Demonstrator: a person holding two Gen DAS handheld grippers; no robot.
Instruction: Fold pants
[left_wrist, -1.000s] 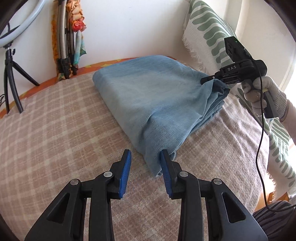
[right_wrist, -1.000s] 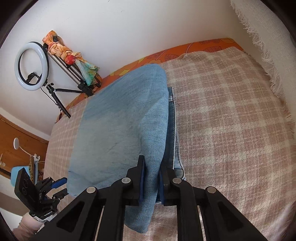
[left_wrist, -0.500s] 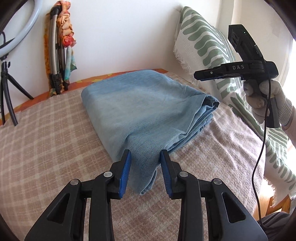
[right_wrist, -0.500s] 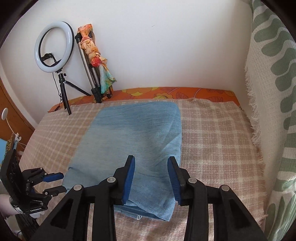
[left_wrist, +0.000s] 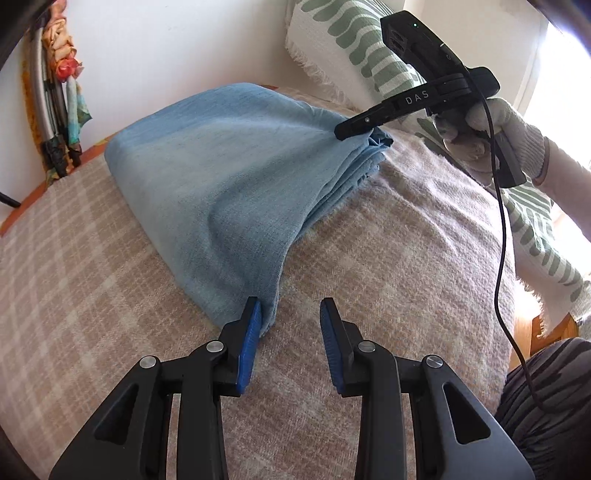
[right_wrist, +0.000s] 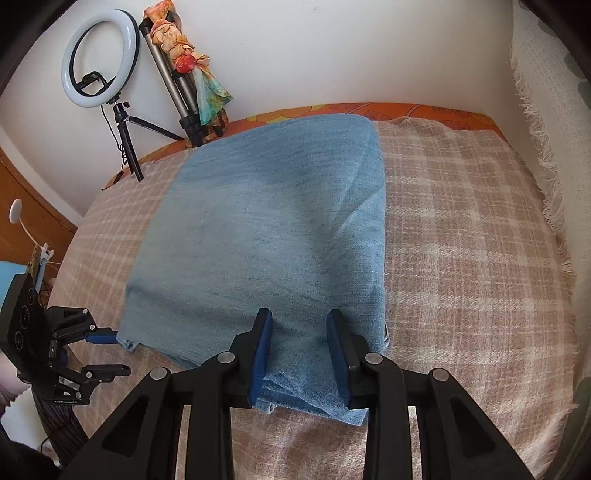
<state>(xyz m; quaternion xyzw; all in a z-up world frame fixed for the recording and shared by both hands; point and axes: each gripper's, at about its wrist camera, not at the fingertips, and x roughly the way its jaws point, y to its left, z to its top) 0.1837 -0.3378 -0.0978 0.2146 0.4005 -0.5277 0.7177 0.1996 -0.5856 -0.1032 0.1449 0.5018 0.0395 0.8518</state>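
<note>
Lying folded into a thick pad on the plaid blanket (right_wrist: 461, 229) of the bed, the blue denim pants (right_wrist: 266, 229) look soft and floppy yet fairly weighty: several layers are stacked at the near edge, and they will sag and slide apart if only the top one is lifted. Judging by that, the best hold is at the stacked corners, biting through all the layers at once, not at the smooth middle, where there is nothing to pinch.

The left tool (left_wrist: 291, 332) stands with its jaws apart; its left pad touches the near corner of the denim, the other pad is clear of it, so nothing is clamped. The right tool (right_wrist: 301, 349) has just been closing a little, but its jaws are still parted, with the near edge of the pants between them; the pads do not seem to press the cloth. From the left wrist camera its tip (left_wrist: 364, 123) sits at the far corner of the stack, held by a gloved hand (left_wrist: 495, 136), and whether it touches the cloth there is hard to tell.

How many layers there are, and where waistband and hems lie, cannot be made out; the underside is hidden. The left hand is almost wholly out of frame at the picture's edge. A ring light (right_wrist: 99, 59) and a tripod (right_wrist: 177, 85) stand against the far wall.
</note>
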